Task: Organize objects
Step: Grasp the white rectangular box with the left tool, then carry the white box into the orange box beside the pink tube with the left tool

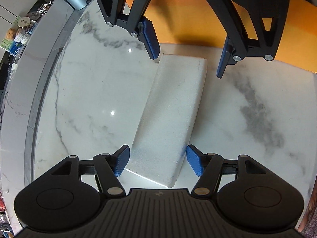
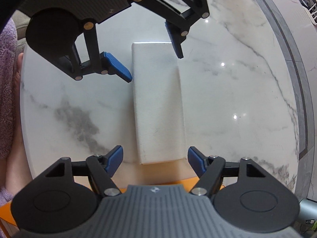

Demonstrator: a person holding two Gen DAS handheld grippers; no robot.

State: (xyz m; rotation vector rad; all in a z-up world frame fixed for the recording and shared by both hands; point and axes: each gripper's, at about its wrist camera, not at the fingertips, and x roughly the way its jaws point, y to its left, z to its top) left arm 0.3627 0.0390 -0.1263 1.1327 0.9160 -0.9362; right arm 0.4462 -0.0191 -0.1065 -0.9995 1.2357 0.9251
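On the marble table (image 1: 83, 91), one white block (image 1: 170, 119), two hand-held grippers astride.

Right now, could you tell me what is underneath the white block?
The white block lies flat on the marble table, which shows all round it. An orange sheet lies just past one end, apart from it. Whatever sits directly beneath the block is covered.

Both grippers open, facing each other

The left gripper (image 1: 158, 159) and right gripper (image 2: 155, 159) point steeply downward, blue pads (image 1: 121, 160) spread wide and seemingly touching nothing; a purple sleeve (image 2: 7, 91) shows behind the left.
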